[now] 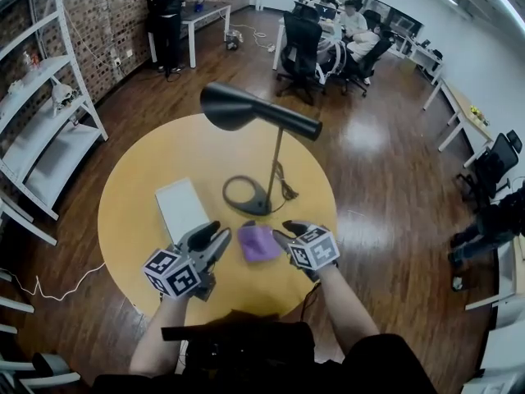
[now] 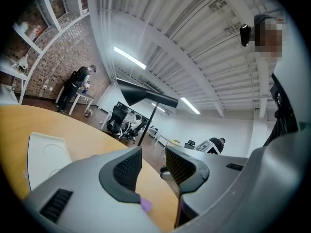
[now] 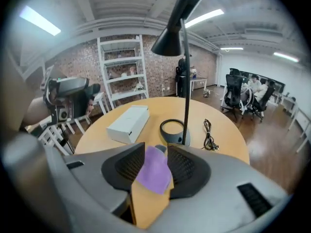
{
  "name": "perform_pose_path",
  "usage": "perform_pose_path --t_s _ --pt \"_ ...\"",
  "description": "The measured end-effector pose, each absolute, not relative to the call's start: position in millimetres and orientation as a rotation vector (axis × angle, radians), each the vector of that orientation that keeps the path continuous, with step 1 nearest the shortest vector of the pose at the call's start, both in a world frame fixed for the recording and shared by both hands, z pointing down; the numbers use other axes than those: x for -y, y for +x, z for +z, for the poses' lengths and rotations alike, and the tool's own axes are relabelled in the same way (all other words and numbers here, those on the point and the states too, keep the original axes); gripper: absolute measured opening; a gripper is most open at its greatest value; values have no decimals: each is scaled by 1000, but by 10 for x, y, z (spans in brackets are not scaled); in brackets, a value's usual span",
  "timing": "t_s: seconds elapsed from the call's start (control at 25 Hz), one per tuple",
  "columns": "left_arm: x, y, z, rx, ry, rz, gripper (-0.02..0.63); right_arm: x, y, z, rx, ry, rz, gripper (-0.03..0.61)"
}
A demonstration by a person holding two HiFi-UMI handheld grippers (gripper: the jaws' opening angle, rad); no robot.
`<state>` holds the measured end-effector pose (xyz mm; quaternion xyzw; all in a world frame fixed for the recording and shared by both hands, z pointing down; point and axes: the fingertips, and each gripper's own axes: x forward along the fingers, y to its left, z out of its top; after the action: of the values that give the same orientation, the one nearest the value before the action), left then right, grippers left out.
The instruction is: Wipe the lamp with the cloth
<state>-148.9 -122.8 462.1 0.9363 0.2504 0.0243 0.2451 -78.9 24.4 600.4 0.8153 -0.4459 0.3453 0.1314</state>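
A black desk lamp stands on the round yellow table, its ring base near the middle. The purple cloth lies flat on the table in front of the base. My right gripper points down at the cloth's right edge. In the right gripper view the cloth lies between the wide-apart jaws of this gripper, and the pads do not press it. My left gripper hovers left of the cloth, open and empty. The lamp shows ahead of it.
A white box lies left of the lamp base, and the lamp's black cord trails right of it. White shelving stands at the far left. Office chairs and seated people are beyond the table, on the wooden floor.
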Motion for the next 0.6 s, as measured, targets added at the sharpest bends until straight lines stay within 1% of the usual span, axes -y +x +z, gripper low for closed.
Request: perform_pose_path --t_s 0.32,0.36,0.4,0.52,0.6 --pt "1403 -1523 4434 -612 2624 -42 147 -325 -725 5290 1465 2756 734 150" --pt "1427 -1537 4401 -606 2643 -56 147 -342 -726 5200 1464 2786 680 137" --pt "1459 -1563 4369 -597 2659 -72 147 -368 -731 5097 1452 2819 610 108" --pt "1602 -1695 4297 -547 2691 -123 146 -518 -778 4776 1393 2954 382 3" --pt "1725 -1772 4294 -503 2703 -155 147 -633 -799 4639 1347 3027 276 2"
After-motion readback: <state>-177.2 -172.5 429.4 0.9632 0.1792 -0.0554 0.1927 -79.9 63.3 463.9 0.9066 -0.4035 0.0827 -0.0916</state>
